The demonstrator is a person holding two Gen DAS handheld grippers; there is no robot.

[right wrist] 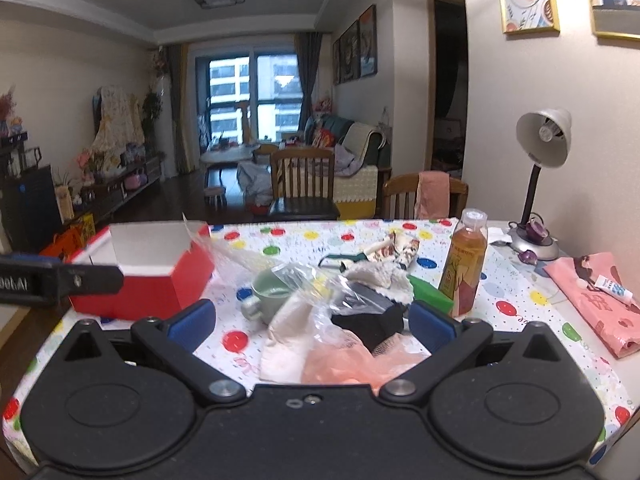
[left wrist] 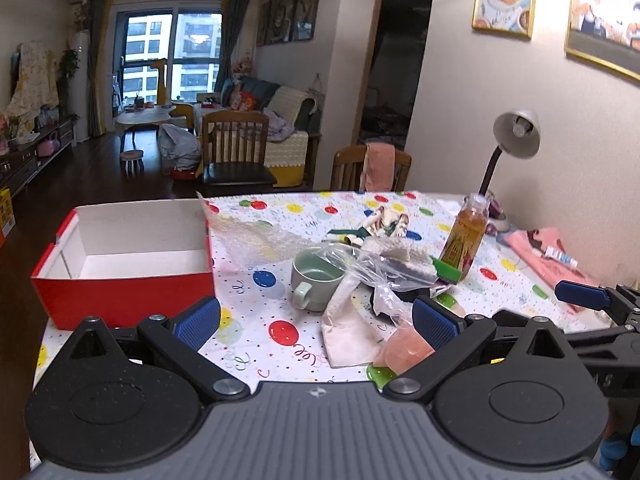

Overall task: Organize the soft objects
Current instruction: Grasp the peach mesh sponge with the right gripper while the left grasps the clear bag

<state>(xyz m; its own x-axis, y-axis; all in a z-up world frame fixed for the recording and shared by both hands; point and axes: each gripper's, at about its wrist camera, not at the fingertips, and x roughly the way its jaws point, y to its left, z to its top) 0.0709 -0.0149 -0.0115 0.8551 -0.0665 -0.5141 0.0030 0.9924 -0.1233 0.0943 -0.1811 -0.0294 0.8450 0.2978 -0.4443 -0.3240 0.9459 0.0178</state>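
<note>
A loose heap of soft things — a cream cloth pouch (left wrist: 352, 332), a crumpled clear plastic bag (left wrist: 376, 272), a white fleecy cloth (left wrist: 394, 252) and a pink film bag (right wrist: 352, 364) — lies mid-table, at three o'clock from the open, empty red box (left wrist: 124, 276).

- The left wrist view is taken from low behind the left tongs (left wrist: 316, 320), facing across the surface covered in a white cloth with coloured balloon dots (left wrist: 280, 280) toward the far window.
- The right wrist view is taken from just behind the right tongs (right wrist: 312, 320), facing the same way, set further right and close over the pile.
- Both views take in the open red cardboard box with white inside (left wrist: 128, 280) (right wrist: 160, 284), the pale green ceramic mug (left wrist: 312, 280) (right wrist: 264, 292), the amber drink bottle (left wrist: 466, 236) (right wrist: 466, 264) and the grey desk lamp (left wrist: 516, 132) (right wrist: 544, 136).
- Each pair of tongs is caught at the edge of the other view.
</note>
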